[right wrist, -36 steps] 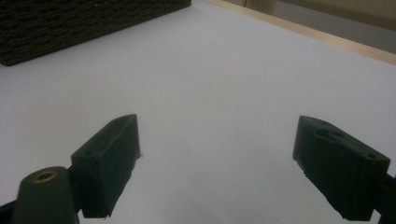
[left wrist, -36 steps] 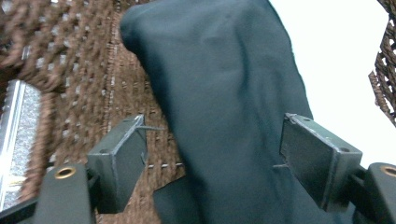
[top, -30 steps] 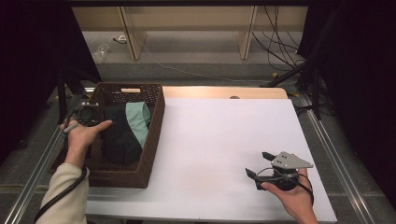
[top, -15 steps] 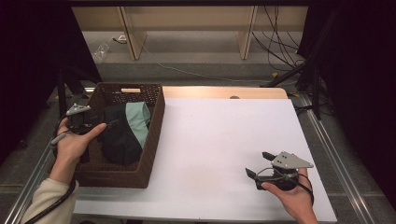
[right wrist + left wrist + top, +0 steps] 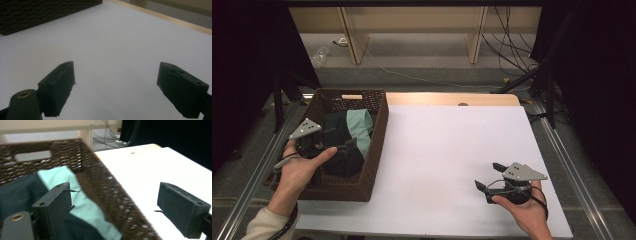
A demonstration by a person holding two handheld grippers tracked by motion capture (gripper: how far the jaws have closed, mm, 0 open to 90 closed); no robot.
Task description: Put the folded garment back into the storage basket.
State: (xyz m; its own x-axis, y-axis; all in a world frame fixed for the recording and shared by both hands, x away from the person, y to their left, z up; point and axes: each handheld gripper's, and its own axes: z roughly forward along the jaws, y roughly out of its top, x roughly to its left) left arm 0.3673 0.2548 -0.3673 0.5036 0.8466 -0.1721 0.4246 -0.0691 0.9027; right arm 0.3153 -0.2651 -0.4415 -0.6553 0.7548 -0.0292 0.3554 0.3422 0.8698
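Left tongs gape wide over a dark brown woven basket of dark and mint-green cloth; right tongs gape wide above the white surface.

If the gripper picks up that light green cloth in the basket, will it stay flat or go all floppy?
Probably floppy: the green cloth already lies folded and draped over the dark clothes in the basket, so it would likely hang and sag. It looks thin, so probably light. It shouldn't roll or break.
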